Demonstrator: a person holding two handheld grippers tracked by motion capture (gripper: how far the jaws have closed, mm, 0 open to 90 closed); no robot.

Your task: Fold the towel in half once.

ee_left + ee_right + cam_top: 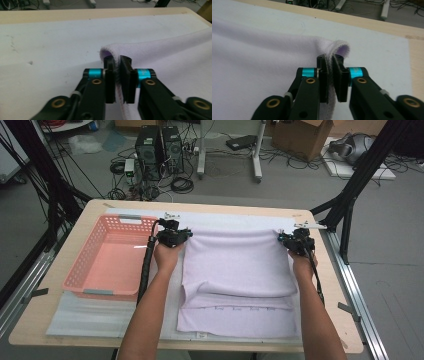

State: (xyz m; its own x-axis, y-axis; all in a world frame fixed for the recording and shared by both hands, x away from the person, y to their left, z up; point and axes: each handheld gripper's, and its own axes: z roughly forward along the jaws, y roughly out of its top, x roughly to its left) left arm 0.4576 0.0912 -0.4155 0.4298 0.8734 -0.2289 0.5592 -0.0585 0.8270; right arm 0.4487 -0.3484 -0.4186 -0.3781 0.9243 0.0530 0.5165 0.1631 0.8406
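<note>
A pale lilac towel [235, 265] lies folded over on itself on the white mat, its fold near the front. My left gripper [187, 236] stands at the towel's far left corner and my right gripper [282, 237] at its far right corner. In the left gripper view the jaws [118, 60] stand slightly apart, the towel's [175, 50] hemmed edge running loosely between them and curling over the tips. In the right gripper view the jaws [330, 58] also stand a little apart around a curled corner of the towel [262, 62].
A pink plastic basket [120, 220] stands empty at the left of the wooden table [30, 325], close beside my left forearm. The white mat [85, 315] covers most of the tabletop. Black frame legs, cables and computers stand on the floor beyond the far edge.
</note>
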